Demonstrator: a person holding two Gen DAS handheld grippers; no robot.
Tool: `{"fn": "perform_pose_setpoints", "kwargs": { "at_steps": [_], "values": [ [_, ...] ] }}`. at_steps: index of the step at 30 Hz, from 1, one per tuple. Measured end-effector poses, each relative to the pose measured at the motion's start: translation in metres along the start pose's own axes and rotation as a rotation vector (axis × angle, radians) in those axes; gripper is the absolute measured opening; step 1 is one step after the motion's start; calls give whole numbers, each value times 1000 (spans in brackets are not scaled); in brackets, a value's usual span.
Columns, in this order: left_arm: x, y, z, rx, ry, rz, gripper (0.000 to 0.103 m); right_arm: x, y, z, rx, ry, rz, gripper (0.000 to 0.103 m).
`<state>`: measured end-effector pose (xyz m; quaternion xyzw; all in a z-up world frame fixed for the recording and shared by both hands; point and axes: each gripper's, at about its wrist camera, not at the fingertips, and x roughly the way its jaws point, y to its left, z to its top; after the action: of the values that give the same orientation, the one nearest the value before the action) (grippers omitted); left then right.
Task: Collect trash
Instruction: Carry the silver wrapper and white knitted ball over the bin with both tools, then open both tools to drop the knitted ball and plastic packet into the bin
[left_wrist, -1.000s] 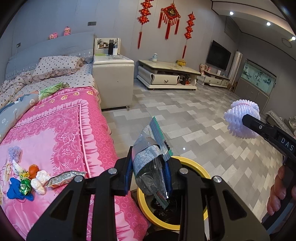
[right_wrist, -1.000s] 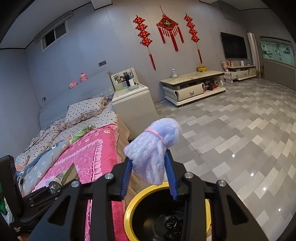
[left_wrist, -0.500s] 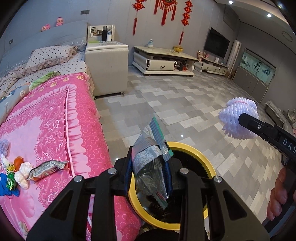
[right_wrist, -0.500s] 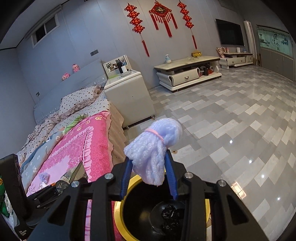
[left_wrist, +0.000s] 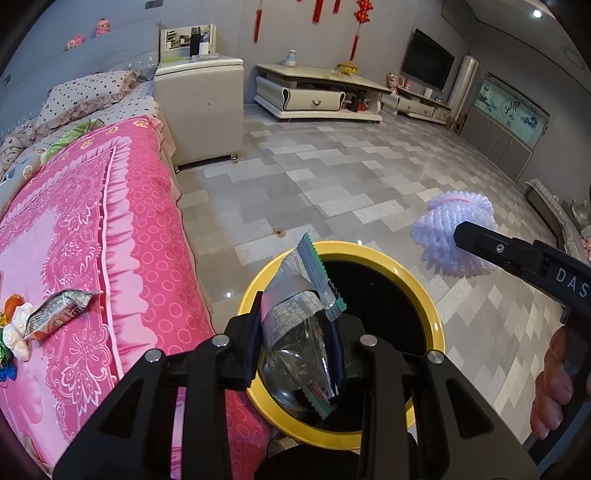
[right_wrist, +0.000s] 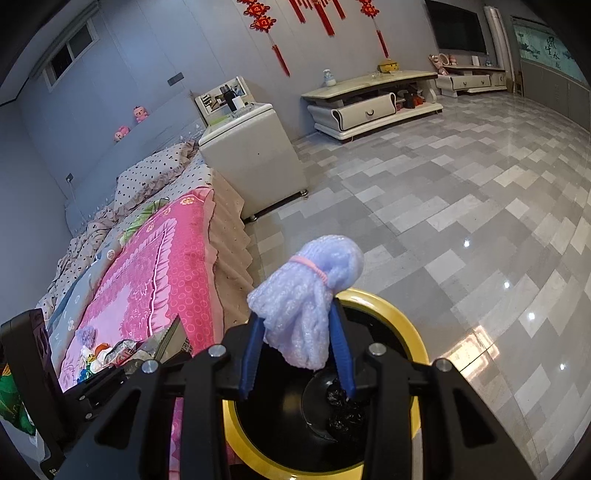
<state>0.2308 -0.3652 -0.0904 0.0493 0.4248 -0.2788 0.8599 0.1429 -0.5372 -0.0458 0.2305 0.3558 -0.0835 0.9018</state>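
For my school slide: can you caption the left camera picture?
Left gripper holds a wrapper over the yellow-rimmed bin.

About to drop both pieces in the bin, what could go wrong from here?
The wrapper sticks up past the left gripper near the bin's yellow rim; it could catch and fall outside. The foam net in the right gripper is light and might cling to the jaws.
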Motion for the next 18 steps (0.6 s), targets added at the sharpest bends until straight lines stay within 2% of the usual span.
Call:
{"fn": "perform_pose_setpoints", "kwargs": {
  "at_steps": [6,18],
  "values": [
    [9,-1,-5,-3,25,-12,31,11,-5,-4,19,47,14,34],
    [1,-4,-5,11,2,1,43,9,-9,-3,33,42,32,38]
  ]
}}
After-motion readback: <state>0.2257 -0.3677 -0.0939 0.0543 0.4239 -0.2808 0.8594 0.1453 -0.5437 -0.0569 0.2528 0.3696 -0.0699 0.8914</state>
